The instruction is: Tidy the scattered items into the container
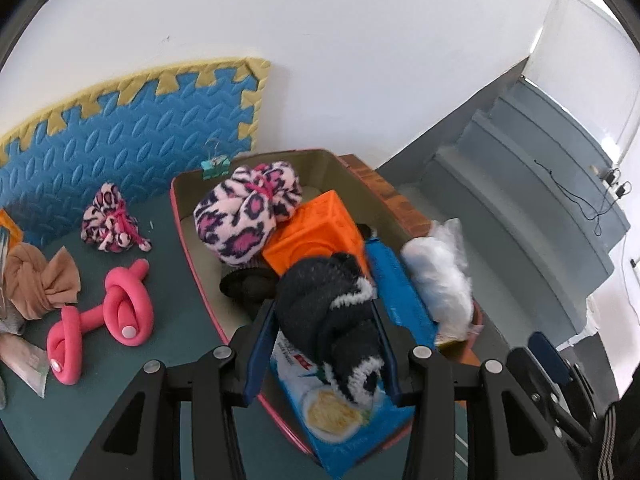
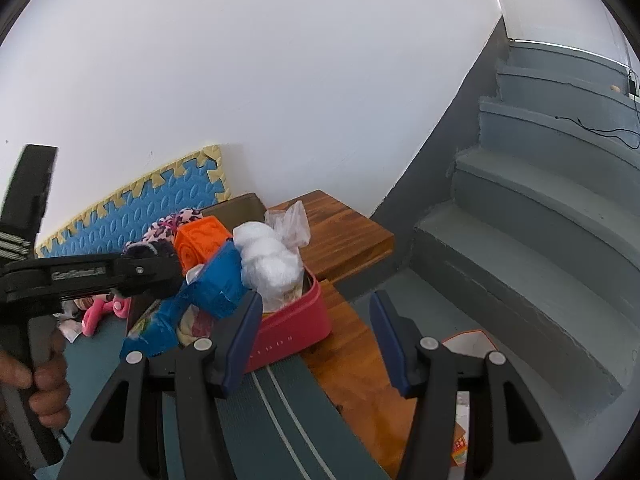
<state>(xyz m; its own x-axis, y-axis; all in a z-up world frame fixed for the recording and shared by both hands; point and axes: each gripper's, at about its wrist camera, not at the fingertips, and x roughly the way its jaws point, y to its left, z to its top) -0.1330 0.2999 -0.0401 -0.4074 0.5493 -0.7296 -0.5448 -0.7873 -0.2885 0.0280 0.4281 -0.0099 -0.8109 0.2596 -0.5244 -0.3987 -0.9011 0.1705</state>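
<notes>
My left gripper (image 1: 323,332) is shut on a dark knitted sock bundle with white trim (image 1: 316,280) and holds it over the red container (image 1: 188,236). The container holds a large leopard-print bundle (image 1: 248,216), an orange cube (image 1: 316,232), a blue packet (image 1: 400,292), a white plastic bag (image 1: 440,276) and a blue food pack (image 1: 336,412). On the green floor to its left lie a small leopard bundle (image 1: 110,220), a pink knotted toy (image 1: 108,316) and a tan cloth bundle (image 1: 40,284). My right gripper (image 2: 315,308) is open and holds nothing, near the container's red wall (image 2: 292,324).
A blue and yellow foam mat (image 1: 120,132) leans on the white wall. A teal binder clip (image 1: 214,166) sits at the container's far rim. A wooden step (image 2: 344,232) is behind the container, and grey stairs (image 2: 540,220) rise on the right. A hand (image 2: 48,376) grips the left tool.
</notes>
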